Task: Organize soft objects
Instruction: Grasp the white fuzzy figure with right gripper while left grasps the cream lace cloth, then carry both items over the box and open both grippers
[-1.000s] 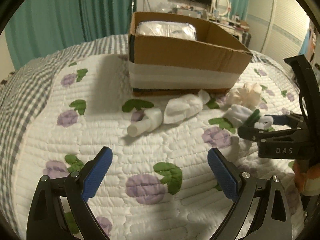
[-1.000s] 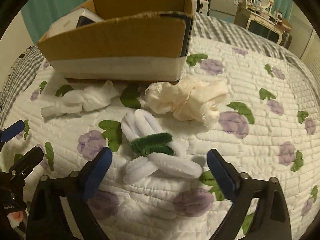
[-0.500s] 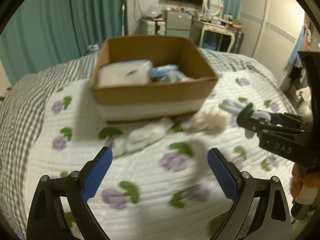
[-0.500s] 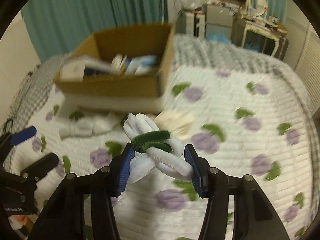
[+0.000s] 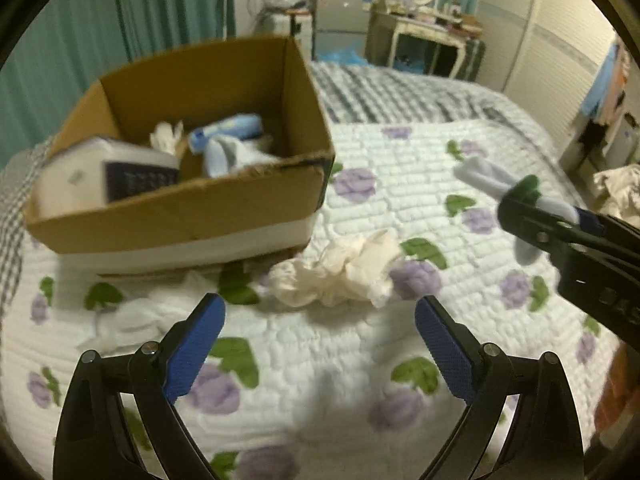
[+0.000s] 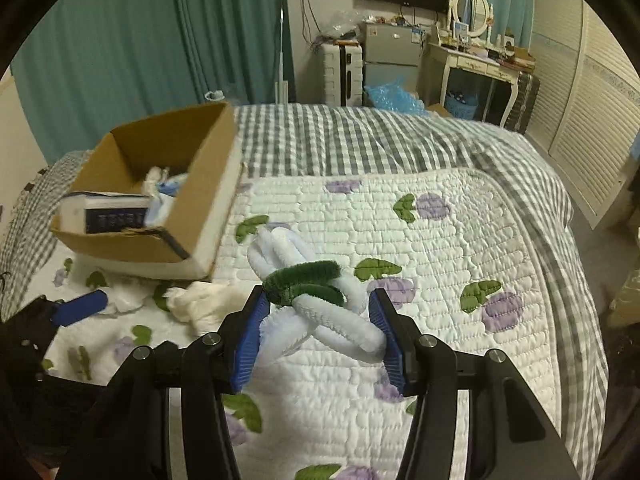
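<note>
My right gripper (image 6: 316,336) is shut on a white fuzzy bundle with a green band (image 6: 308,284) and holds it in the air above the quilt; it also shows at the right of the left wrist view (image 5: 500,184). My left gripper (image 5: 320,344) is open and empty above the quilt. A cardboard box (image 5: 192,208) with soft items and a white packet stands at the left; it also shows in the right wrist view (image 6: 168,240). A crumpled cream cloth (image 5: 340,276) and a white sock (image 5: 136,316) lie on the quilt in front of the box.
The bed has a white quilt with purple flowers (image 6: 420,240) over a grey checked sheet (image 6: 360,140). Teal curtains, a dresser with a mirror (image 6: 472,4) and a small fridge stand beyond the bed. Louvred doors are at the right.
My right gripper closed on the white bundle and lifted it off the quilt. Both grippers have risen, so the box's inside now shows. The left gripper stays open.
</note>
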Motion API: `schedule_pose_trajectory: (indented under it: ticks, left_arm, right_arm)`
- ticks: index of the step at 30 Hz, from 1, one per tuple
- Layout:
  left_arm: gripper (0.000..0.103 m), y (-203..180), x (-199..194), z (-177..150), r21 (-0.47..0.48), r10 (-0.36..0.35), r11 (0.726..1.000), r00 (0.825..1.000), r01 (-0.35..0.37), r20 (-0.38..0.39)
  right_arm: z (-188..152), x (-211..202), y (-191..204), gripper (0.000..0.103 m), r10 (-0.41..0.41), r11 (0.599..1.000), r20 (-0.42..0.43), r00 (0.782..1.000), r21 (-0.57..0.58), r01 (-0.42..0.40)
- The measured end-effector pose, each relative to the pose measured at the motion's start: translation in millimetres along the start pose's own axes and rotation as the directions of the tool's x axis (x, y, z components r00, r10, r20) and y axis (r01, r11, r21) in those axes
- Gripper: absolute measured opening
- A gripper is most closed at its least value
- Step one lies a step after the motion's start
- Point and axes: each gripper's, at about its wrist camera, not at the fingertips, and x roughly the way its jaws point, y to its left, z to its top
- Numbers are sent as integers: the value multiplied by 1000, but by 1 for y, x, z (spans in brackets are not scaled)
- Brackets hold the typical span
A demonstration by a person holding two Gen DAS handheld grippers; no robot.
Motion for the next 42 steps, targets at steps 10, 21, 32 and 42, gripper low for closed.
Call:
schedule_pose_trajectory:
  ticks: [10,21,32,42]
  left_arm:
    - [96,-6,67,7,-60,-25,998,998,21,-58]
    - [44,5,72,1,-63,-44,997,997,40,-65]
    - [44,17,-3,-8,-18,-62,998,997,62,38]
    - [44,36,-108,15,78,-34,997,973,17,227]
  right_arm:
    - [-12,52,-22,52,52,995,-64,997,91,-46]
    - [-16,56,-19,52,45,995,-75,996,88,-39]
    - [-7,-13,5,52,29,999,5,1000,24,-29]
    - [21,-85,38,52,60,997,121,991,-46,-55]
